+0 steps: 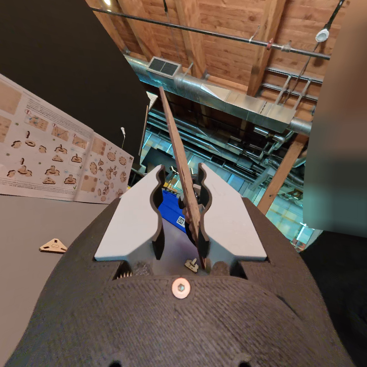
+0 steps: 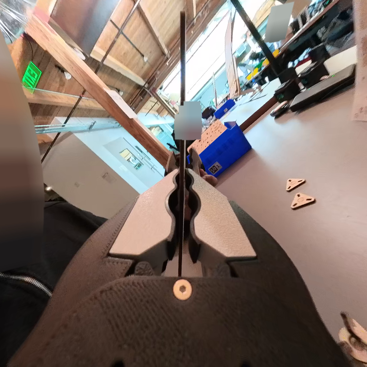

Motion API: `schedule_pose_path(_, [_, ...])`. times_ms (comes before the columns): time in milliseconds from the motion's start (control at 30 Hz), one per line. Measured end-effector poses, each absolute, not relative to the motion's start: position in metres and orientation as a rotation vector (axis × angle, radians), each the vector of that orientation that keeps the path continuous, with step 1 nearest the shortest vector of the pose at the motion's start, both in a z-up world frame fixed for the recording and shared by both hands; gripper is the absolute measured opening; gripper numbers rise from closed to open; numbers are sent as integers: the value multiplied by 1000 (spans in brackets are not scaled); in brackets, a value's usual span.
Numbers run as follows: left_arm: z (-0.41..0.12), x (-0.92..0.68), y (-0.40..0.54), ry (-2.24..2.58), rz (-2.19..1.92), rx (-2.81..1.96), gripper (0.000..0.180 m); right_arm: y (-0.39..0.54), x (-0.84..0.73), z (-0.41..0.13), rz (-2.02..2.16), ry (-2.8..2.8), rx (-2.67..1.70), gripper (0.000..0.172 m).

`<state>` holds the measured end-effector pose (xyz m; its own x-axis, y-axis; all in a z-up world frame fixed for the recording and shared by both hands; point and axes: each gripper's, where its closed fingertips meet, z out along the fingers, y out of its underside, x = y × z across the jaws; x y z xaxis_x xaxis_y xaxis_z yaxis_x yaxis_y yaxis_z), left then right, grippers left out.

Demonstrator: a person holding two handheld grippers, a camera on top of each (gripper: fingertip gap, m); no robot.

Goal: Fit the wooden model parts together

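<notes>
My right gripper (image 2: pixel 182 174) pinches the thin wooden sheet (image 2: pixel 182 79) edge-on | left gripper (image 1: pixel 181 168) gapes around the sheet, left pad clear | next, I judge: keep the pinch steady

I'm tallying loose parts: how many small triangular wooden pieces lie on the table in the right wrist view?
2: one triangular piece farther along the table, the other just nearer the camera. More may be hidden.
</notes>
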<state>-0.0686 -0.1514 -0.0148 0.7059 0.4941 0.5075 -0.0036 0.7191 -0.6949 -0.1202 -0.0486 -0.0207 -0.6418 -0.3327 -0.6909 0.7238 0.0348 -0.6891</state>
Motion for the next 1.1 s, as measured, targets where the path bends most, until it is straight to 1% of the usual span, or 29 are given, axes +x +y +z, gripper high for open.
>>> schedule_pose_path(100, [-17,-72,-155,-774,328,-706,44,-41,-134,-14,-1798,1489,457,1])
schedule_pose_path(267, [-19,-74,-151,-780,311,-719,51,-36,-143,-12,-1849,1465,488,0])
schedule_pose_path(400, [-27,-80,-136,-813,300,-802,67,-38,-139,-11,-1837,1424,472,0])
schedule_pose_path(700, [-28,-79,-118,-761,272,-840,67,-46,-134,-17,-1805,1376,478,0])
schedule_pose_path(833, [-39,-84,-110,-797,305,-927,63,-55,-123,-23,-1785,1448,445,0])
schedule_pose_path(900, [-42,-85,-108,-805,336,-960,56,-58,-118,-24,-1786,1475,424,1])
schedule_pose_path(1033, [-44,-84,-105,-791,354,-992,29,-60,-114,-26,-1790,1515,405,1])
schedule_pose_path(1067, [-43,-83,-104,-777,344,-991,16,-61,-114,-26,-1792,1525,403,1])
schedule_pose_path(1100, [-41,-81,-104,-766,331,-985,11,-61,-114,-27,-1794,1531,400,1])
